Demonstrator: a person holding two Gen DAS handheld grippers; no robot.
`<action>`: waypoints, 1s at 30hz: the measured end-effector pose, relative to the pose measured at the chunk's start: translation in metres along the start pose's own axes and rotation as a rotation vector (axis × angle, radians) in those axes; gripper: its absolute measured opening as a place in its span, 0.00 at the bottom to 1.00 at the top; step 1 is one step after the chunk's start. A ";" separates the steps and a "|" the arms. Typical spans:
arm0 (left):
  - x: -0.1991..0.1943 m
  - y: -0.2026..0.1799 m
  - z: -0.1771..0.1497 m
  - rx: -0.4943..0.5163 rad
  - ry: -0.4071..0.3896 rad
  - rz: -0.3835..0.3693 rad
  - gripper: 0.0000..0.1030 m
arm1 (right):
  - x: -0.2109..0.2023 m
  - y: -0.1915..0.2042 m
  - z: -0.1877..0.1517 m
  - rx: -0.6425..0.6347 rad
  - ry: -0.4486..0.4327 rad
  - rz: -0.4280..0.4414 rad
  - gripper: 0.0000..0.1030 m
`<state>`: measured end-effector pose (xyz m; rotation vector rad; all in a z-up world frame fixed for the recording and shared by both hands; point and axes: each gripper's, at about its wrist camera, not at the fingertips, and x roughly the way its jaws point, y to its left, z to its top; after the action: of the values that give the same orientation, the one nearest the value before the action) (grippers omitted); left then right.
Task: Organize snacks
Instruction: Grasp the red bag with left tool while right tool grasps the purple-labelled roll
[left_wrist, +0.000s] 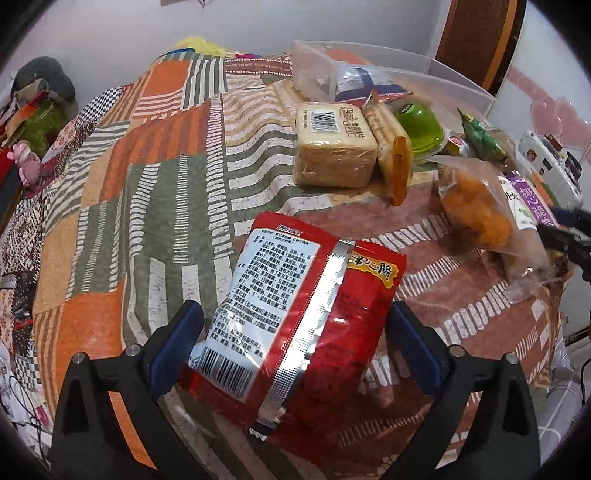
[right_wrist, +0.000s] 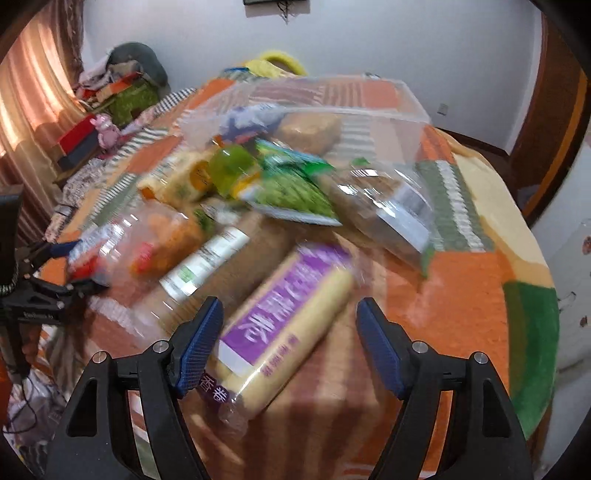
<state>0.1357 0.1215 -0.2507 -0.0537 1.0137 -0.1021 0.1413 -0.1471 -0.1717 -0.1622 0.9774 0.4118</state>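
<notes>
A red snack packet (left_wrist: 295, 332) lies back-side up on the patchwork tablecloth (left_wrist: 147, 203). My left gripper (left_wrist: 295, 314) straddles it, open wide; the right pad stands clear of the packet and the left pad sits close beside its edge. In the right wrist view, which is blurred, a purple and yellow roll packet (right_wrist: 284, 325) lies on the cloth between the fingers of my right gripper (right_wrist: 290, 306). That gripper is open, with a gap on the right side. The left gripper (right_wrist: 66, 267) shows at the far left there, around the red packet (right_wrist: 83, 267).
A clear plastic bin (left_wrist: 454, 74) stands at the back of the table. In front of it lie a tan bread pack (left_wrist: 332, 147), a biscuit roll (left_wrist: 391, 151), a green cup (left_wrist: 421, 125), a green bag (left_wrist: 480, 136) and an orange puffs bag (left_wrist: 476, 210). Clutter sits beyond the table's left edge.
</notes>
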 end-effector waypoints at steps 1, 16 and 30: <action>0.001 0.001 0.001 -0.007 -0.005 -0.003 0.98 | 0.000 -0.005 -0.003 0.009 0.008 0.002 0.69; -0.012 -0.017 0.000 -0.042 -0.034 0.033 0.65 | 0.009 -0.005 0.000 0.020 0.001 0.022 0.35; -0.074 -0.032 0.040 -0.042 -0.196 0.046 0.65 | -0.034 -0.021 0.009 0.055 -0.129 0.052 0.21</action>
<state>0.1287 0.0973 -0.1641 -0.0773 0.8210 -0.0332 0.1399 -0.1724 -0.1394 -0.0596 0.8661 0.4374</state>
